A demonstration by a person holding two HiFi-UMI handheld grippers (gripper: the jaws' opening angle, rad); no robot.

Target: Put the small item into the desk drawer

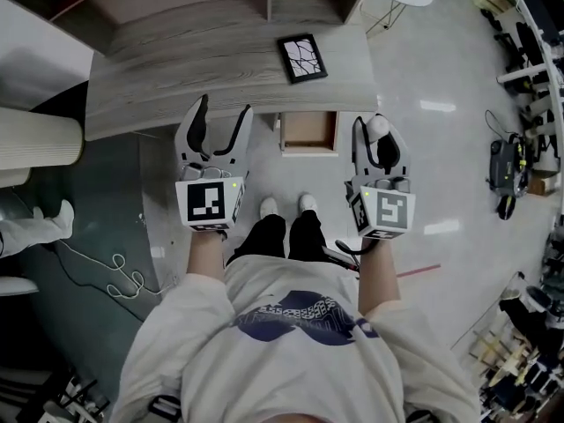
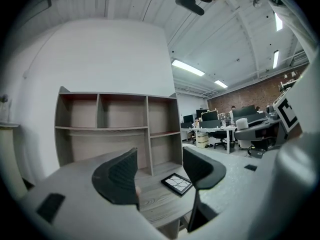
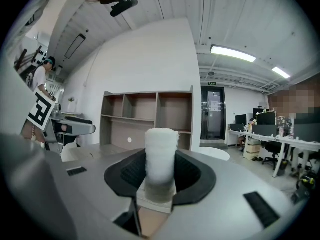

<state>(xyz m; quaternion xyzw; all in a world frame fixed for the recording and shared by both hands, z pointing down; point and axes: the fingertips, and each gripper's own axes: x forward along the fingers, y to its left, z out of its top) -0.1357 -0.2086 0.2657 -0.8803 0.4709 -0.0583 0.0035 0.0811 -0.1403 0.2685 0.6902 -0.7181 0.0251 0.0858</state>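
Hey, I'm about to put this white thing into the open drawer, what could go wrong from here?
The white roll stands tall out of the right gripper, pinched only low down, so it could tilt or slip. The open drawer sits just under the desk edge, so the roll's top may catch there going in.

Person: loose off-white shirt (image 1: 291, 359) with wide sleeves and a dark blue print on the chest; black trousers (image 1: 286, 234); white shoes (image 1: 269, 207). Left gripper (image 1: 226, 106) and right gripper (image 1: 374, 126): pale grey bodies, black curved jaws, white cube with black square markers, one small green light each.
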